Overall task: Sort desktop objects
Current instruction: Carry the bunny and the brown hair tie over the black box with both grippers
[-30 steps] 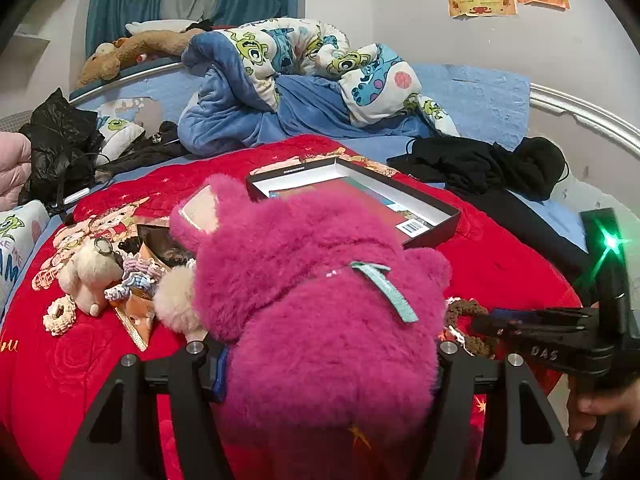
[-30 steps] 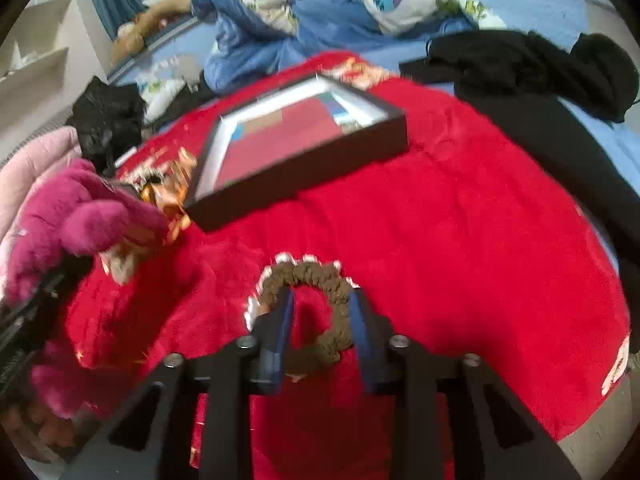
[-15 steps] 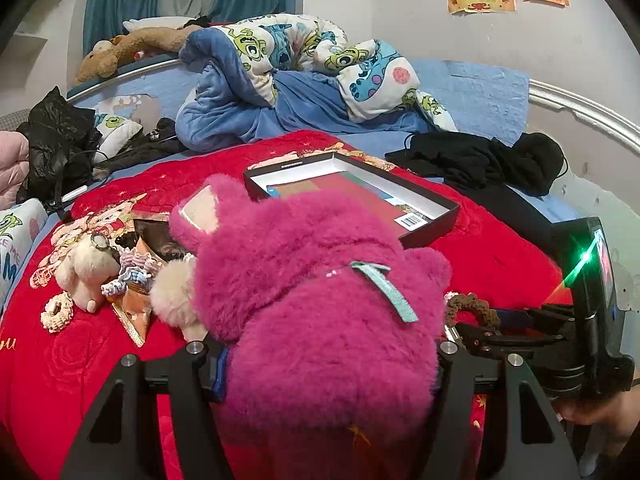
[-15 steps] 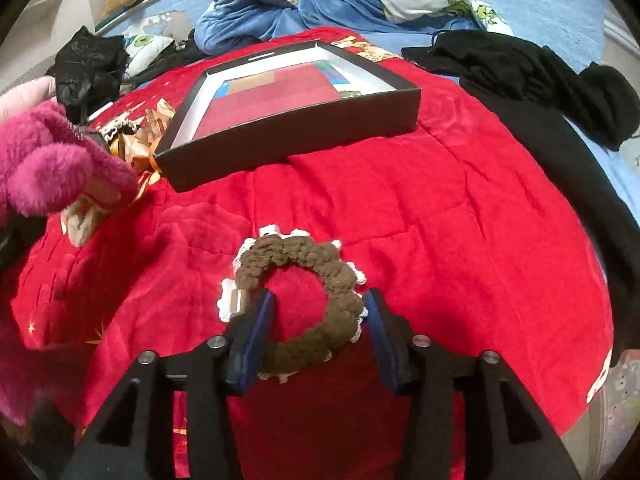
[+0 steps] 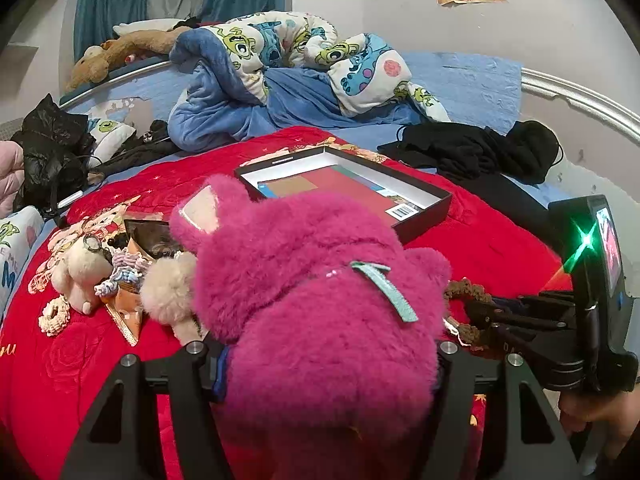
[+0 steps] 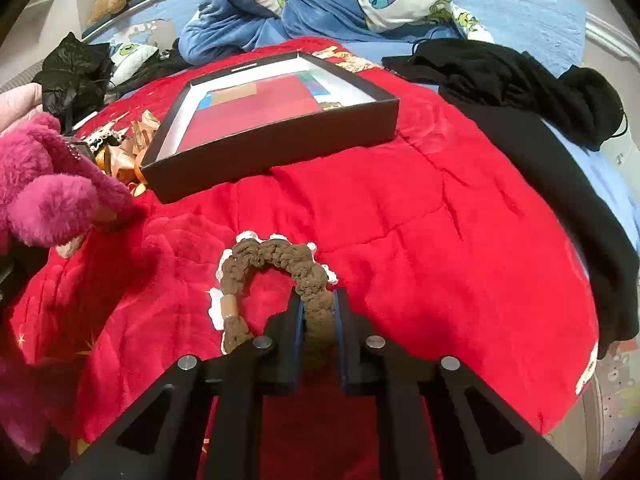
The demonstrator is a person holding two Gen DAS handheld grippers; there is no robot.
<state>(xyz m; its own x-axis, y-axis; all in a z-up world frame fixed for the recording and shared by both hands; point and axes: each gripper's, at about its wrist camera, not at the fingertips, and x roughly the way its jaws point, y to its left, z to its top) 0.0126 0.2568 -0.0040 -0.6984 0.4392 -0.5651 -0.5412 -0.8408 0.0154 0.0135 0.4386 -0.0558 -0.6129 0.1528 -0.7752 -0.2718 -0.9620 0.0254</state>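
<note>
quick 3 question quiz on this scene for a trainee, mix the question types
1. True or false: the right gripper is shut on the brown scrunchie.
2. What does the left gripper hold? A) the pink plush toy B) the black box C) a cream plush
3. Fill in: the black box lies open on the ____ quilt.

Key:
1. True; the pads pinch one side of the ring.
2. A; its fingers clamp the plush on both sides.
3. Red.
</note>
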